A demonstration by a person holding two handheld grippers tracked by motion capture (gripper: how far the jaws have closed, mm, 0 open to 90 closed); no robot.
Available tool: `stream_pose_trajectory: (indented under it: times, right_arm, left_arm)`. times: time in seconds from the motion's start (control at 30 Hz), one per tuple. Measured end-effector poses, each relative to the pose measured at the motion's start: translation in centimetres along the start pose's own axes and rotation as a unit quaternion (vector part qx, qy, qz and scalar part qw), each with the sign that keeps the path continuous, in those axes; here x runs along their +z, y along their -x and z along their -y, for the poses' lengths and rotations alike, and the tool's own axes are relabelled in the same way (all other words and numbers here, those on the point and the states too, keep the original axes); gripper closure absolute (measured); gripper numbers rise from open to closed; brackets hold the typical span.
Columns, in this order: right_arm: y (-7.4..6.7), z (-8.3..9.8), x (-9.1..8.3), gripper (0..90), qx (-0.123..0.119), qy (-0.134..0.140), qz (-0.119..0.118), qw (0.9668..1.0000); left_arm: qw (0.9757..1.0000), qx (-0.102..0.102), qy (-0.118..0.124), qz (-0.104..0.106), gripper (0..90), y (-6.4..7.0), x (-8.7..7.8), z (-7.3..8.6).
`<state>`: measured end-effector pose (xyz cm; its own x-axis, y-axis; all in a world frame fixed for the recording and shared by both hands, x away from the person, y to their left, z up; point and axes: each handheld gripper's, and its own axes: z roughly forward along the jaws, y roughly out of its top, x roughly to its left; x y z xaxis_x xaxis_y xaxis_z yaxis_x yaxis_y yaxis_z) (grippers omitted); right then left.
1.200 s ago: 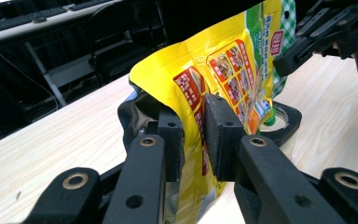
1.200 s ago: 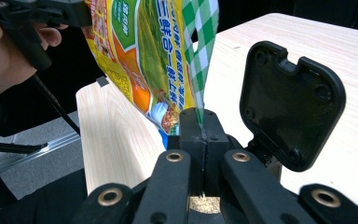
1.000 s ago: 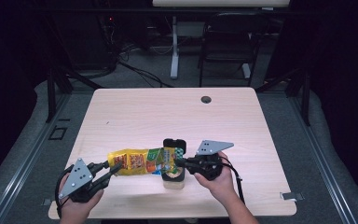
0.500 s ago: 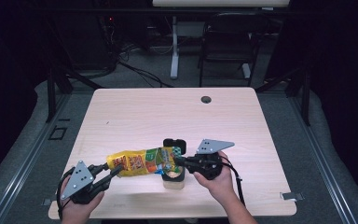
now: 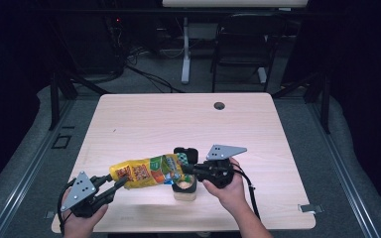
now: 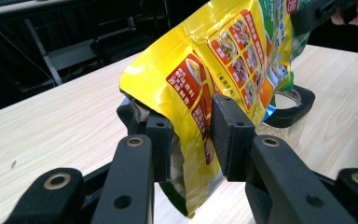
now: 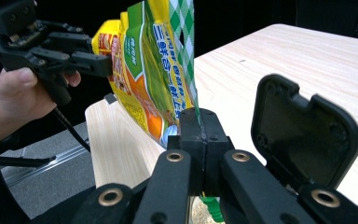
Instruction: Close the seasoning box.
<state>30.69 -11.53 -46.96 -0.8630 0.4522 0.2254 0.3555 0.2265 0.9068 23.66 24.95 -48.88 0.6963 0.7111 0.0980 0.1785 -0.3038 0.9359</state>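
I am pinching the soft, slick yellow pouch [image 5: 146, 171] by its top seam in my right gripper [image 7: 199, 122] over the open jar [image 5: 184, 187], while my left gripper's [image 6: 191, 133] jaws, just opening, are loosening around its floppy bottom corner.

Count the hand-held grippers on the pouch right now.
2. The left hand-held gripper is at the yellow pouch's lower end, jaws opening, pouch between them. The right hand-held gripper is shut on the end over the jar.
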Motion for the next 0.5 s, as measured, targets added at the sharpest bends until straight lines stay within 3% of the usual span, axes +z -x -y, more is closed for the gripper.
stream_pose_trajectory:
  times: [0.5]
  right_arm:
    - [-0.44, -0.91, 0.02, 90.0, -0.005, 0.008, -0.014, 0.9999]
  left_arm:
    - [0.9997, -0.018, -0.018, 0.0, 67.0, -0.72, 0.83, 1.07]
